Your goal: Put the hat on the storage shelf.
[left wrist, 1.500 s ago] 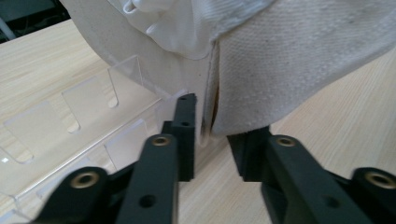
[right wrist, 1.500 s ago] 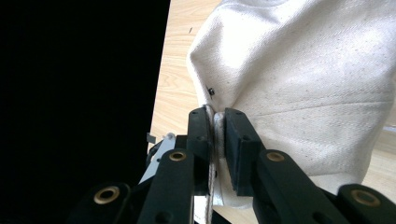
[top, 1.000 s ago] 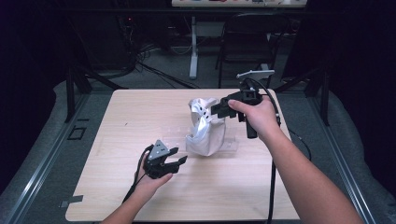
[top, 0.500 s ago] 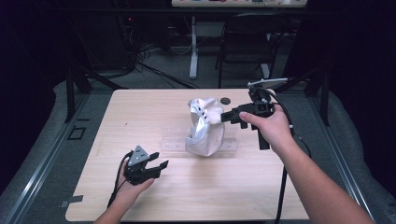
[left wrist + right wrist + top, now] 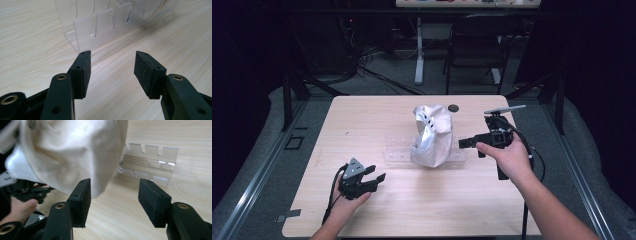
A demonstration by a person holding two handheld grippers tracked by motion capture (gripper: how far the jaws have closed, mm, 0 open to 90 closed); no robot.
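Since approx. 1 s ago both claws have drawn back from the cap [image 5: 432,135]; the right claw [image 5: 464,143], which was then at the cap's crown, now stands just beside it on the right, w/ jaws apart and nothing between them; the left claw [image 5: 377,179] has gone toward the near-left part of the table [image 5: 362,115], also w/ jaws apart and empty. The cap stays where it was, upright on the clear acrylic rack [image 5: 398,152] at the table's middle; I judge from this that the placing is done and the hands are retreating.

In the right gripper view the cap [image 5: 67,152] is blurred and cut off at top and left; the rack [image 5: 150,162] shows its notched edge behind it. In the left gripper view the rack [image 5: 100,27] is near, but the cap above is cropped; how the cap sits in the slots is hidden. A small dark round thing [image 5: 454,107] lies behind the cap, perhaps a lid; too small to tell.
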